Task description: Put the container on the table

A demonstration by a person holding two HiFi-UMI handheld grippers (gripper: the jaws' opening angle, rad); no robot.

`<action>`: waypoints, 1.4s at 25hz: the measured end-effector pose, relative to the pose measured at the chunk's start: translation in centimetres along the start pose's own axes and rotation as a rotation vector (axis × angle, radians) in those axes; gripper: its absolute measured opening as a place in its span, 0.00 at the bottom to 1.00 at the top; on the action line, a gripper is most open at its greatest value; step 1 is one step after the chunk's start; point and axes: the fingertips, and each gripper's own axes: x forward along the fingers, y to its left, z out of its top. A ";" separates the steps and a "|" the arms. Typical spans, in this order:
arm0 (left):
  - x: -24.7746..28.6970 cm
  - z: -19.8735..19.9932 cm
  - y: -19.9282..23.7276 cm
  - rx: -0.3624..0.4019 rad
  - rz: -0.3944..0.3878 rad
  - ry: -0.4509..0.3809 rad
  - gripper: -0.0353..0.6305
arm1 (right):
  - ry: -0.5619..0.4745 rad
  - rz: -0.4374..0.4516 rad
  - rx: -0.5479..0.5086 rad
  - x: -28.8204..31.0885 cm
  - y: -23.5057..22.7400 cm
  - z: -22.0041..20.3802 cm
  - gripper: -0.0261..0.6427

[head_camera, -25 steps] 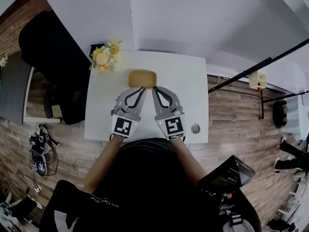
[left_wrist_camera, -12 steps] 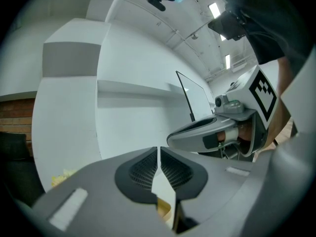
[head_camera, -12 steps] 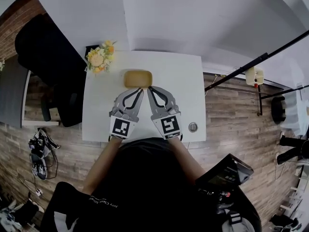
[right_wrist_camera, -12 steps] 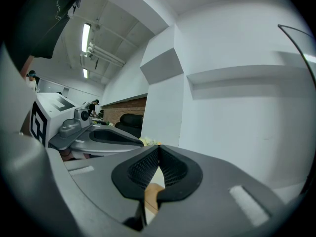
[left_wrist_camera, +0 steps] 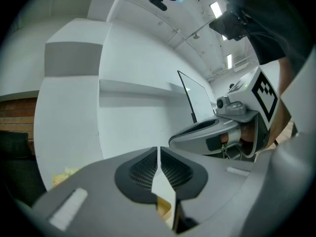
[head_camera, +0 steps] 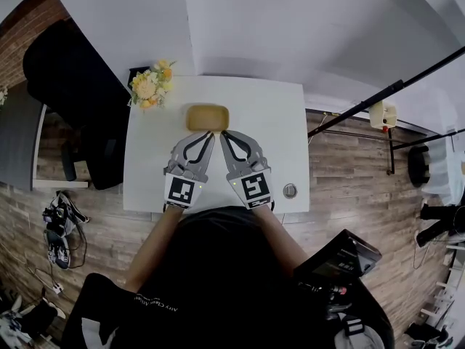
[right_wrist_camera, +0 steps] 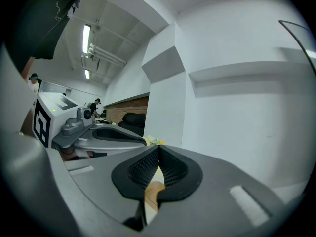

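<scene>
White table (head_camera: 276, 122) against a white wall, wood-plank floor around it. Tan container (head_camera: 208, 117) is seen lying flat on the tabletop, toward the far edge and roughly mid-width, with a bunch of flowers (head_camera: 149, 87) well off to its left at the corner. Placement looks done: the container is carried by the table, not by a jaw.

Left gripper (left_wrist_camera: 158, 152) is closed to a hairline slit, nothing pinched between the pads. The container is only glimpsed below, through the wider gap behind them. Right gripper (right_wrist_camera: 158, 154) is fully closed and also empty, with the same glimpse of tan underneath. Both are held about level, side by side, tips converged at the container's near rim. Contact can't be confirmed from the head view.

Reading: closed tips make a blunt pusher, so a nudge to square it up is plausible. Equally it may just be a rest pose with the job finished. Small round fitting (head_camera: 290, 190) near the right front corner is not involved.
</scene>
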 end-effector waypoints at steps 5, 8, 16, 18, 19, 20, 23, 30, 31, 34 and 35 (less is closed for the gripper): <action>0.0 0.1 0.4 0.039 0.008 -0.024 0.08 | -0.011 0.013 -0.005 0.3 0.2 -0.1 0.06; 0.1 -0.1 0.3 0.046 0.005 -0.021 0.08 | -0.006 0.017 0.000 0.3 0.2 -0.3 0.06; 0.2 -0.1 -0.1 0.042 -0.007 -0.020 0.08 | 0.002 0.027 0.004 0.2 0.3 -0.6 0.06; 0.2 0.0 -0.1 0.035 -0.008 -0.024 0.08 | 0.004 0.028 0.006 0.2 0.3 -0.7 0.06; 0.2 0.0 -0.1 0.033 -0.008 -0.026 0.08 | 0.004 0.029 0.006 0.2 0.3 -0.7 0.06; 0.3 0.1 -0.1 0.037 -0.008 -0.025 0.08 | 0.005 0.029 0.006 0.2 0.3 -0.7 0.06; 0.3 -0.1 -0.3 0.049 -0.012 -0.018 0.08 | 0.010 0.034 0.007 0.2 0.3 -0.9 0.06; 0.2 -0.3 -0.2 0.045 -0.013 -0.011 0.08 | 0.018 0.050 0.006 0.2 0.5 -1.3 0.06; 0.2 -0.3 -0.2 0.044 -0.012 -0.011 0.08 | 0.021 0.053 0.005 0.1 0.5 -1.4 0.06; 0.2 -0.4 -0.3 0.042 -0.012 -0.008 0.08 | 0.027 0.052 0.006 0.1 0.6 -1.5 0.06; 0.2 -0.4 -0.3 0.043 -0.012 -0.007 0.08 | 0.025 0.051 0.005 0.2 0.6 -1.5 0.06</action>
